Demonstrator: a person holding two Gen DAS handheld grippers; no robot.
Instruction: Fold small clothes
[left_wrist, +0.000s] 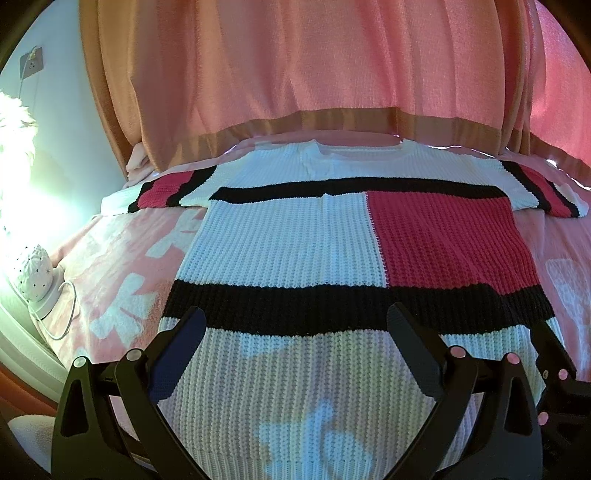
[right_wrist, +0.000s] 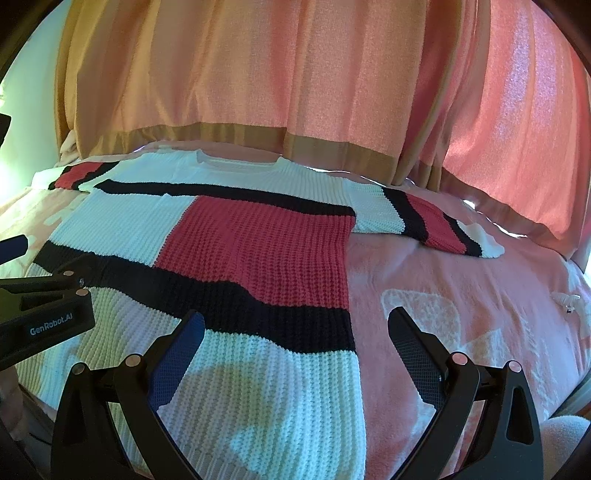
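Flat sweater (left_wrist: 332, 251); both tongs (left_wrist: 295, 332) (right_wrist: 295, 332) agape

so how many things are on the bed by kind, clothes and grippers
sweater: 1, spread flat on the pink blanket, both sleeves out
grippers: 2, the left gripper and the right gripper, both open, over the hem end
total: 3
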